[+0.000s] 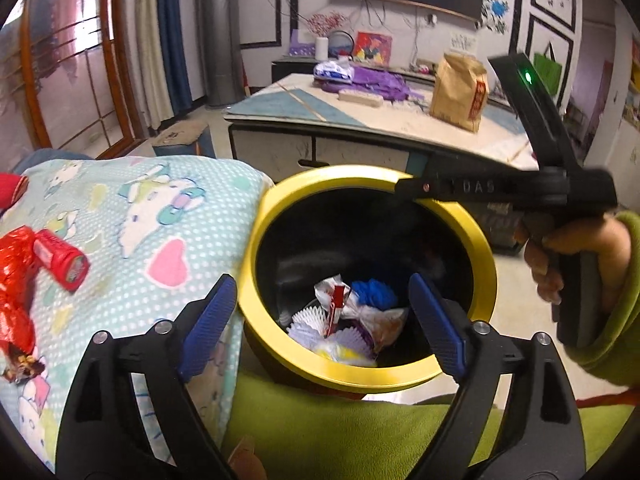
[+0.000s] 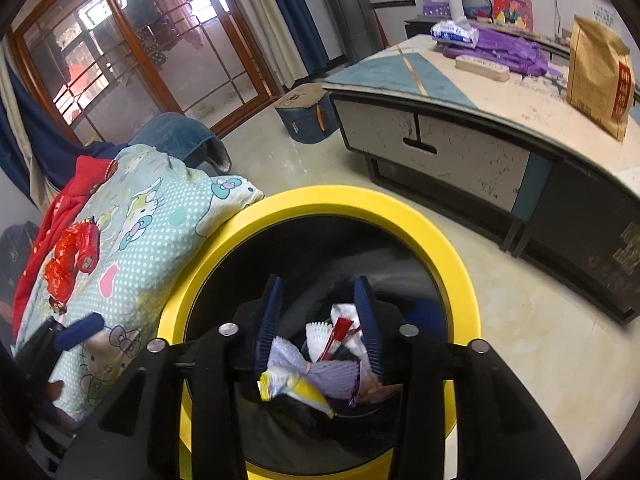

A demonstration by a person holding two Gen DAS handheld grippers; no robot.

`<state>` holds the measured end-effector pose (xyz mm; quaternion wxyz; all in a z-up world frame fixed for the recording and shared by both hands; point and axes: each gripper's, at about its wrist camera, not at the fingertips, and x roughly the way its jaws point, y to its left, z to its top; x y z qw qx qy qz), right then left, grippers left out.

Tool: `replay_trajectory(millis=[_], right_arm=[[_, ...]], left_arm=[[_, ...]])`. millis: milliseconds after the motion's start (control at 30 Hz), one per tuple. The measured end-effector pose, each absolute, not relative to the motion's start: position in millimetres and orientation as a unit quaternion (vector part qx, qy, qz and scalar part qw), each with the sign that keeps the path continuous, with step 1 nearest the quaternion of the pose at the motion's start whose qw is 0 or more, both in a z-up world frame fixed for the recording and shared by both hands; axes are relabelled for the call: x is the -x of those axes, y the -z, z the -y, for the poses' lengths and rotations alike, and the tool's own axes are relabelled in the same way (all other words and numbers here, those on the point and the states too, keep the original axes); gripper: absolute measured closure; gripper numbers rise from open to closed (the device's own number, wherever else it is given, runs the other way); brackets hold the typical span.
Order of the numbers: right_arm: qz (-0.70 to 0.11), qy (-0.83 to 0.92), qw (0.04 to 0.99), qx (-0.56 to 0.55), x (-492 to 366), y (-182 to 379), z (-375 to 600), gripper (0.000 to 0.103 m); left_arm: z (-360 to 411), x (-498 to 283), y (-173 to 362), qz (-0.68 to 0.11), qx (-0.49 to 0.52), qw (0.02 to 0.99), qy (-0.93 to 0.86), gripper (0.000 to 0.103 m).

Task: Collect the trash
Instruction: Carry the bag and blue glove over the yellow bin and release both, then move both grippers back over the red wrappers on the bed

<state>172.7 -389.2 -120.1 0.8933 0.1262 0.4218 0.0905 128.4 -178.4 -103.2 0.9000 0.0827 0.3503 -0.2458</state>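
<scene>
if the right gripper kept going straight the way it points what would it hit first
Most likely the trash pile in the yellow-rimmed bin: the right gripper points down into it, toward the purple-white foam netting. Depth is unclear.

Soft daylight from the glass doors [image 2: 132,52]; strong fisheye bending, dark vignetted corners, slight blur.

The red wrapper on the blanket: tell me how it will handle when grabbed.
The red wrapper looks like crinkled, shiny foil, so it probably crushes flat and may slip between pads. Its rolled end looks cylindrical and might roll if nudged. It seems light; the soft blanket could give underneath.
</scene>
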Motion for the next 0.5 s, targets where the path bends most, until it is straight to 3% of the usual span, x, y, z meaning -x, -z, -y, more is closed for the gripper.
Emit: replay_trajectory(millis=[33, 67, 500], right_arm=[[-0.418, -0.09, 0.896, -0.123, -172.2, 117.7, 387.4, 0.061], [-0.414, -0.09, 0.898, -0.12, -172.0, 115.6, 385.6, 0.056], [-0.375, -0.1, 0.917, -0.097, -162.2, 92.0, 369.5, 0.043]], left_arm=[[175.5, -127.6, 101.0, -0.347, -0.079, 0.903, 0.242, 0.012], [172.3, -127.2, 98.6, -0.343, -0.074, 0.906, 0.237, 0.011], [137.6, -122.2, 70.8, -0.304, -0.043, 0.934, 0.184, 0.011]])
